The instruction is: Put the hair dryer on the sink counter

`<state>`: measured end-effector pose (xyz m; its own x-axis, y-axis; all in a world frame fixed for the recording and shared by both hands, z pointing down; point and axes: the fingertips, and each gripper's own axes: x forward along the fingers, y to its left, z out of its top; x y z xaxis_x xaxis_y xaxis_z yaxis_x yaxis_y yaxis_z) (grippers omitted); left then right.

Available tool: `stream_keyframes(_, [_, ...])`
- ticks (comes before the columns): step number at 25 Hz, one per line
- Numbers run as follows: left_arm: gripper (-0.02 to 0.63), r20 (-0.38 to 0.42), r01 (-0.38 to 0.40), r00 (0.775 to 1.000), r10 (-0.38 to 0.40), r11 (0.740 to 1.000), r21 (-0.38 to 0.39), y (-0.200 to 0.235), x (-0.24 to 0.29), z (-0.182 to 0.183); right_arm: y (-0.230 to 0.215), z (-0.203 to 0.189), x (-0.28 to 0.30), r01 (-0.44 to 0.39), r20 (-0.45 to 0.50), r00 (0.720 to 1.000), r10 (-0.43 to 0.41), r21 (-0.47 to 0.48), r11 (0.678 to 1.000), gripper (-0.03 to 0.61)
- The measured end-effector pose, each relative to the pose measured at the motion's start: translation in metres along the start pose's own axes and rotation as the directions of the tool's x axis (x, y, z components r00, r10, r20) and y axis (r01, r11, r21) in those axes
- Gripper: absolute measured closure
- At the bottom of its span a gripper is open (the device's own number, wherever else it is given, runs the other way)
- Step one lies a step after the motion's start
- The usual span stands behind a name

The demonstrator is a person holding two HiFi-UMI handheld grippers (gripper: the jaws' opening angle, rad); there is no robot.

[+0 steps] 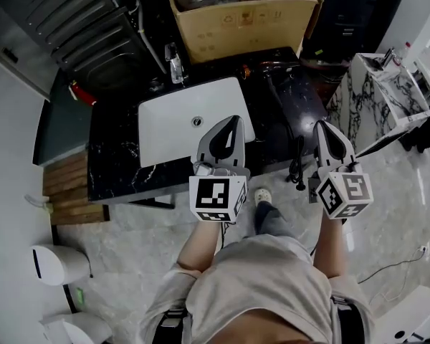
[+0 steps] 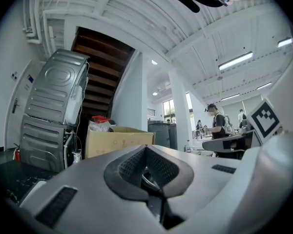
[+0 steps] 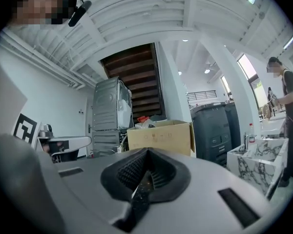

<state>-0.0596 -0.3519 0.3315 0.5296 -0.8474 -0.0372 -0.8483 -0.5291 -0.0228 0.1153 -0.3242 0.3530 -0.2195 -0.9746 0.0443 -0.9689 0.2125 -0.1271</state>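
Left gripper (image 1: 233, 120): jaws pressed together tip to tip, nothing between them. Right gripper (image 1: 324, 125): likewise closed and empty. Both held level, side by side, over the front edge of the desk (image 1: 115, 156), touching nothing.

Just beyond the left one, the white sink basin (image 1: 168, 124) set in the black stone, with the faucet (image 1: 174, 64) behind it. Beyond the right one, on the dark desk top to the right of the basin, a black shape read as the hair dryer (image 1: 272, 74), hard to separate from the stone. From it, a black cord (image 1: 297, 165) across the desk and over the front edge, plug dangling. Further back, a cardboard box (image 1: 236, 20).

Judged as near done: hair dryer seemingly down on the desk, neither gripper on it. Left to do, at most: tidying the hanging cord and pulling clear.
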Motion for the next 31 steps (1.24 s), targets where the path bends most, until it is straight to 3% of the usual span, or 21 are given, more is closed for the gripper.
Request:
stream_keyframes(8, [0.601, 0.01, 0.008, 1.0, -0.008, 1.0, -0.011, -0.009, -0.025, 0.006, 0.018, 0.009, -0.03, -0.01, 0.035, 0.999, 0.01, -0.019, 1.0, 0.568])
stream_keyframes(31, [0.601, 0.029, 0.003, 1.0, -0.002, 1.0, -0.011, -0.007, -0.038, 0.016, 0.031, 0.025, -0.036, -0.016, 0.061, 0.998, 0.021, -0.072, 0.997, 0.568])
